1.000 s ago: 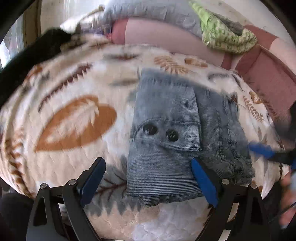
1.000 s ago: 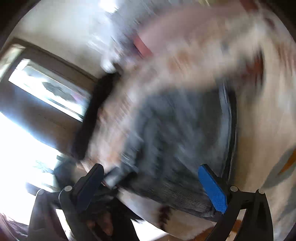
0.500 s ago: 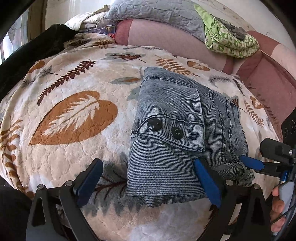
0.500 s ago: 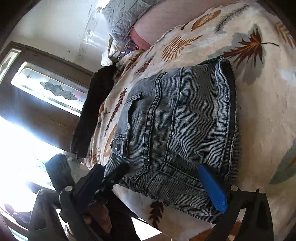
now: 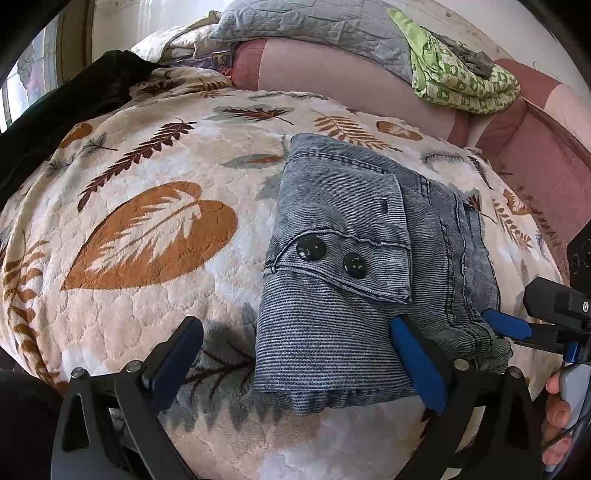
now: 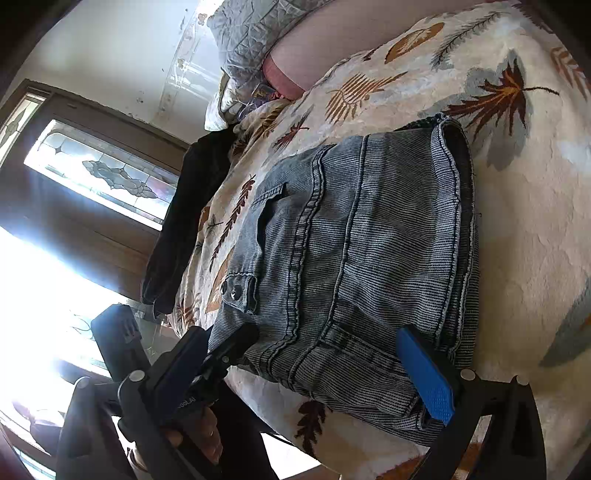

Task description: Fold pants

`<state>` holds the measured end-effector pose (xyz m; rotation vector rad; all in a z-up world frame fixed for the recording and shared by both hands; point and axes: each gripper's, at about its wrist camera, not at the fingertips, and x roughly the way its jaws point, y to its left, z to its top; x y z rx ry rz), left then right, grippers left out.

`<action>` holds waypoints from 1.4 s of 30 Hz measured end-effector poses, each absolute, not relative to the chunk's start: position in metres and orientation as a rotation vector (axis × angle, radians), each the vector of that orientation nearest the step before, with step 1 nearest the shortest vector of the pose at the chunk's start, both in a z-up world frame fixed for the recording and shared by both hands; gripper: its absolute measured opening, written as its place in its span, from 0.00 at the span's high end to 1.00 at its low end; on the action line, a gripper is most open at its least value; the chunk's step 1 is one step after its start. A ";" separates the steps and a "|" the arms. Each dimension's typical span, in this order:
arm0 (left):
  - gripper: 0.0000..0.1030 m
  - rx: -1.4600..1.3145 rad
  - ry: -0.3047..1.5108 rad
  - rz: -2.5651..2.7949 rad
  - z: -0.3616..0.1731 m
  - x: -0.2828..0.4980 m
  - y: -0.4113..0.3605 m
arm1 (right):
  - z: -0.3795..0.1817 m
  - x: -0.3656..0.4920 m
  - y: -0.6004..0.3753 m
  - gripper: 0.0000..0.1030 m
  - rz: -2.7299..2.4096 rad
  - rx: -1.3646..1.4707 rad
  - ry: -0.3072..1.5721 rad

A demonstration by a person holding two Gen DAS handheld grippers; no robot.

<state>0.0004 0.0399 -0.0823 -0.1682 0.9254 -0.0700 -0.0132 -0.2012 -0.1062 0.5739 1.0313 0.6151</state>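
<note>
The grey-blue denim pants (image 5: 354,266) lie folded into a compact bundle on the leaf-print blanket (image 5: 147,229), a flap with two black buttons on top. My left gripper (image 5: 299,365) is open and empty, just short of the bundle's near edge. My right gripper (image 6: 306,373) is open and empty at the bundle's other side; the pants (image 6: 362,266) fill its view. The right gripper also shows at the right edge of the left wrist view (image 5: 546,325), and the left gripper shows at lower left of the right wrist view (image 6: 218,354).
A pink bolster (image 5: 332,70) and a grey quilted pillow (image 5: 314,26) lie at the back. A green patterned cloth (image 5: 458,77) sits on them. A dark garment (image 5: 74,99) hangs over the bed's left edge. A door with leaded glass (image 6: 103,173) stands beyond.
The right gripper swung fast a second ago and has settled at the bundle's edge. The left gripper has barely moved. The pants stay put.
</note>
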 end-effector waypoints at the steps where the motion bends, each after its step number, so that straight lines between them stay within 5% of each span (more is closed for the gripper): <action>1: 0.02 -0.166 0.927 -0.070 -0.082 0.001 0.040 | -0.106 -0.013 -0.201 0.00 0.615 0.575 1.031; 42: 0.01 -0.129 0.944 -0.067 -0.082 0.006 0.034 | -0.108 -0.012 -0.203 0.00 0.638 0.602 1.026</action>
